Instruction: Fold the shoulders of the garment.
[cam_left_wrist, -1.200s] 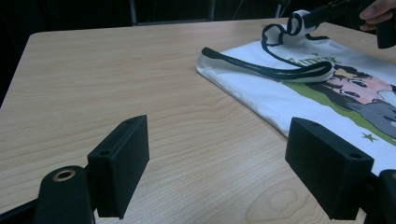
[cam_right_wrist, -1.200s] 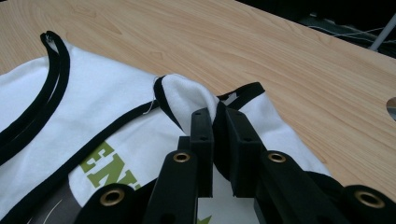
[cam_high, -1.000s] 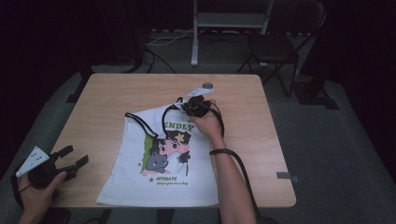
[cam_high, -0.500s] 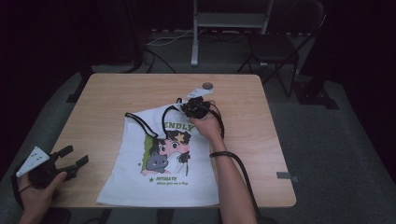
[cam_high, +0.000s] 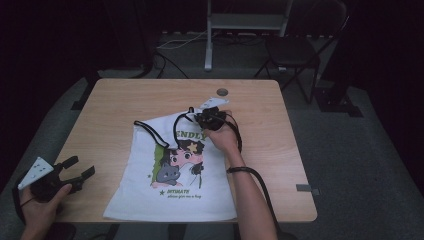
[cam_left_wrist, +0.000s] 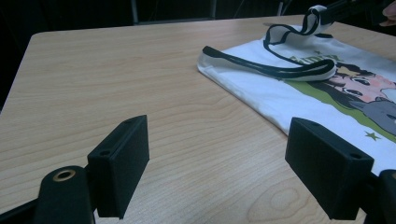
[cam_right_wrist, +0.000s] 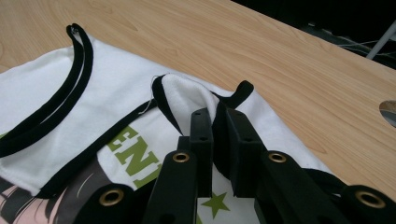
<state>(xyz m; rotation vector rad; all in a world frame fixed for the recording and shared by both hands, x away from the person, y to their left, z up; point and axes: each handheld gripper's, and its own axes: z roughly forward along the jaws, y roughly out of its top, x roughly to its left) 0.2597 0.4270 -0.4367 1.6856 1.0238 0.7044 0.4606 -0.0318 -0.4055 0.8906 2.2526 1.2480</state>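
- The worktop (cam_high: 125, 100) carries my white sleeveless shirt (cam_high: 150, 200), printed side up, its hem at the near edge and its black-trimmed neckline toward the middle.
- The shirt lies mostly flat; only its right shoulder strap (cam_right_wrist: 187, 95) is lifted, so I judge the folding barely begun: 1 corner taken up, the body, the other strap (cam_left_wrist: 280, 72) and the hem not yet turned.
- My right tool (cam_high: 206, 118) is pressed together, pinching that strap, its trim bunched between the jaws.
- My left tool (cam_high: 75, 170) is spread wide with nothing in it, hovering over bare wood at the near left corner, well apart from the shirt.
- A chair (cam_high: 295, 50) and a stand stay beyond the far edge, out of the way.
- A small round hole (cam_high: 222, 92) in the worktop sits just past my right tool; nothing blocks the fold.
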